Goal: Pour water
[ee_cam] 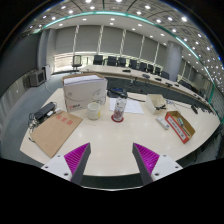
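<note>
The gripper [110, 156] is held above the near edge of a pale table [115, 140], with its two fingers spread wide and nothing between them; only the magenta pads [77, 155] and the finger tips are visible, the remainder being cut off below. At the left of the table lies one brown envelope [57, 132], with a small dark object [42, 112] just behind it that is too small to identify. Next comes one white box [84, 92], with one white cup [94, 111] just in front of it. Beside the cup, well ahead of the fingers, stands one clear glass vessel [118, 108] on a dark coaster; whether it holds water cannot be determined. At the right lies one orange-red packet [181, 125]. Beyond the table, rows of desks with monitors [130, 66] are visible, too indistinct to count.
</note>
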`<move>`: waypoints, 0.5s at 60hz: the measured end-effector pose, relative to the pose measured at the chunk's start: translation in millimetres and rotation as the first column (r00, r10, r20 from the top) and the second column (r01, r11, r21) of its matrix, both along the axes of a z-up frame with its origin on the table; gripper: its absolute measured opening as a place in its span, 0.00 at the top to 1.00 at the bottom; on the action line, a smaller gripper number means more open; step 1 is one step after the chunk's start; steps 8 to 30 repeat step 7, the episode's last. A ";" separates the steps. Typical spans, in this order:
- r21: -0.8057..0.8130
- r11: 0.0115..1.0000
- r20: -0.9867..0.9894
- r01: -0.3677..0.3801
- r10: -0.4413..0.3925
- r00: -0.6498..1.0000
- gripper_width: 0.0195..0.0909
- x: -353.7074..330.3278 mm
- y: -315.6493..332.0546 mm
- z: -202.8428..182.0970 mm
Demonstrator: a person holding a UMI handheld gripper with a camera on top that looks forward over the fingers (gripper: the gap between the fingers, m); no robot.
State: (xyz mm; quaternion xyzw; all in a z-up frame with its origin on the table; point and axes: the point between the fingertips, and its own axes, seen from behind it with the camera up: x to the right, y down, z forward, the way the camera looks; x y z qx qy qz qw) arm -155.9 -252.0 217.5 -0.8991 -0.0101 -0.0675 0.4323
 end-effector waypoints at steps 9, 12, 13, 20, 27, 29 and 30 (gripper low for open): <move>0.004 1.000 -0.001 -0.013 0.013 1.000 0.07 -3.4 2.6 0.6; 0.004 1.000 -0.001 -0.013 0.013 1.000 0.07 -3.4 2.6 0.6; 0.004 1.000 -0.001 -0.013 0.013 1.000 0.07 -3.4 2.6 0.6; 0.004 1.000 -0.001 -0.013 0.013 1.000 0.07 -3.4 2.6 0.6; 0.004 1.000 -0.001 -0.013 0.013 1.000 0.07 -3.4 2.6 0.6; 0.004 1.000 -0.001 -0.013 0.013 1.000 0.07 -3.4 2.6 0.6; 0.004 1.000 -0.001 -0.013 0.013 1.000 0.07 -3.4 2.6 0.6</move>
